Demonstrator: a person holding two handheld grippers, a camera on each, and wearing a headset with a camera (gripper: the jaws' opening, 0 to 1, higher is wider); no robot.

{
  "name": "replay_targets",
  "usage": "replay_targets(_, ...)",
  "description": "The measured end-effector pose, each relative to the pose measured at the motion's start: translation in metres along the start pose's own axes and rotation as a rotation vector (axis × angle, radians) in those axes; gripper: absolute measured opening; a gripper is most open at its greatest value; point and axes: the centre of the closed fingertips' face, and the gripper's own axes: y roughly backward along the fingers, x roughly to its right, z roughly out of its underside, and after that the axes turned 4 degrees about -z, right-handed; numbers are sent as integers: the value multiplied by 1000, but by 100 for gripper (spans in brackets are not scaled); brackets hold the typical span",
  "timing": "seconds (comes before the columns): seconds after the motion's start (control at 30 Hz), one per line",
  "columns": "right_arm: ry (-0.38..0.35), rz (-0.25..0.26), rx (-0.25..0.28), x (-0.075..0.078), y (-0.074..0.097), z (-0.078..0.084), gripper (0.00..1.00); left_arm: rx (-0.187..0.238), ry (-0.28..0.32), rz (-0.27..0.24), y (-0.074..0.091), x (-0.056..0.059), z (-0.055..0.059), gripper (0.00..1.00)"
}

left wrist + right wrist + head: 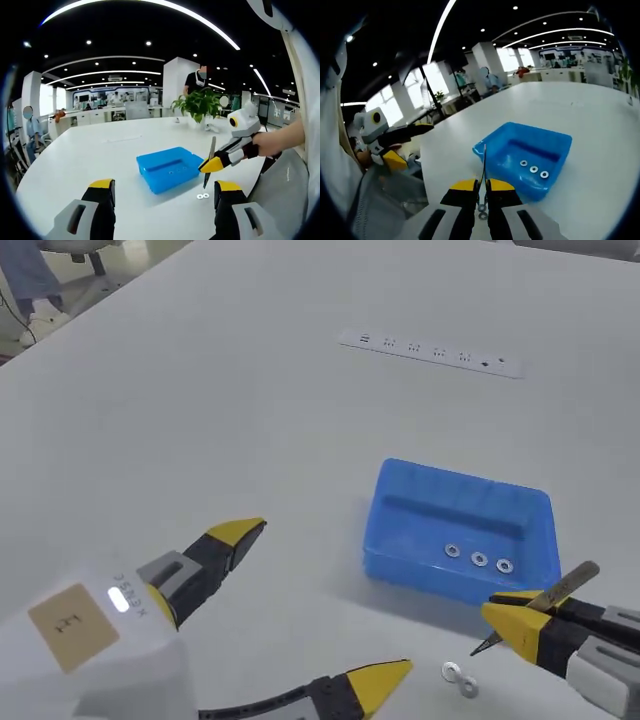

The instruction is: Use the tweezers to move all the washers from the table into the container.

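WASHER SORTING: At a white table (230,410), the right gripper (512,625) has its yellow-tipped jaws pinched together on a pair of tweezers (565,585). The tweezers slant with their pointed end down, close over the tabletop just beside the near right corner of a blue container (430,575). Whether the tip touches the table cannot be told. 3 washers (479,559) lie in a row on the container's floor, toward its near wall. 2 more washers (452,672) lie side by side on the table, just in front of the container and near the tweezers' tip. The left gripper (312,602), at the lower left of the head view, has its jaws spread wide with nothing between them, and sits apart from the container on its left side. In the right gripper view the tweezers rise straight up from between the closed jaws, and the 2 washers on the table sit just below the jaw tips. In the left gripper view a person's hand (270,142) grasps the right gripper from the right. A white power strip (430,352) lies farther back on the table, well apart from the container. A potted plant (200,105) stands at the table's far edge, with an open office behind it
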Motion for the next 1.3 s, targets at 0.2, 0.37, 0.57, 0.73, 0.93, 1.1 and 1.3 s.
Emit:
replay_targets(0.2,-8,-11,-30,-2,-1,11,4,-3,-2,2,-1,1,1,82)
replay_targets(0.37,-15,-16,-52,-1,-3,19,5,-4,-3,2,-1,1,1,82)
replay_targets(0.57,-4,-18,-65,-1,-3,25,5,-6,-7,3,-1,1,1,82)
replay_targets(0.73,67,-30,-79,-6,-6,26,5,-7,-9,3,-1,2,1,82)
replay_targets(0.93,185,-49,-104,-18,-5,30,5,-9,-10,2,-1,2,2,82)
replay_targets(1.1,242,-48,-112,-21,-6,32,5,-12,-14,6,-1,2,2,82)
replay_targets(1.3,416,-48,-157,-22,-6,35,3,-13,-17,4,0,2,3,81)
